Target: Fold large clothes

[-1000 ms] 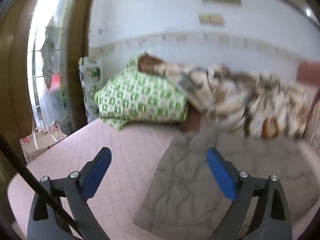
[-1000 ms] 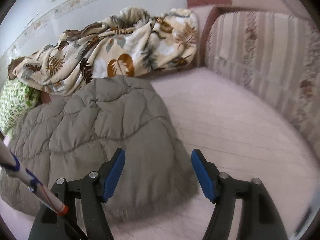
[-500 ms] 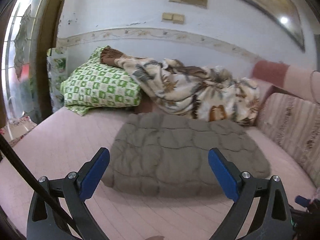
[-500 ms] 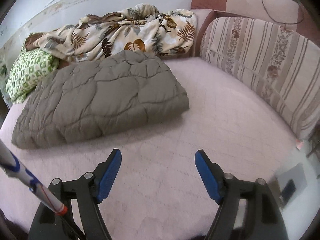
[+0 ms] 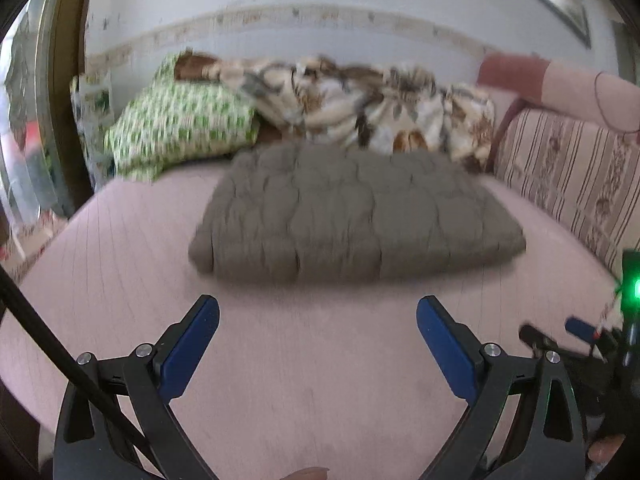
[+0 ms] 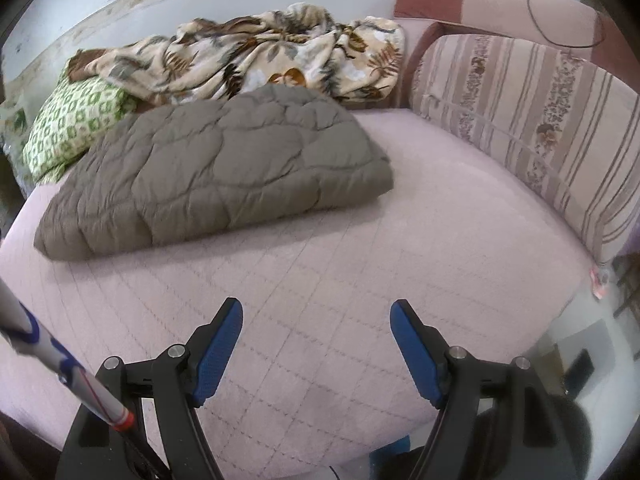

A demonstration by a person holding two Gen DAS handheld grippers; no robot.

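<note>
A grey-brown quilted garment (image 5: 356,216) lies folded into a thick rectangle on the pink bed (image 5: 280,360). It also shows in the right wrist view (image 6: 216,172), left of centre. My left gripper (image 5: 318,316) is open and empty, held over the bare bed in front of the garment. My right gripper (image 6: 316,316) is open and empty too, over the bed's front part, apart from the garment.
A leaf-print blanket (image 6: 264,56) is heaped at the back by the wall. A green-and-white pillow (image 5: 180,128) lies at the back left. A striped cushion (image 6: 532,120) lines the right side. The bed's front edge drops to the floor at lower right (image 6: 580,360).
Both grippers have pulled back from the folded garment toward the bed's front edge. The garment now lies farther away and whole in both views. Both grippers stayed open.
</note>
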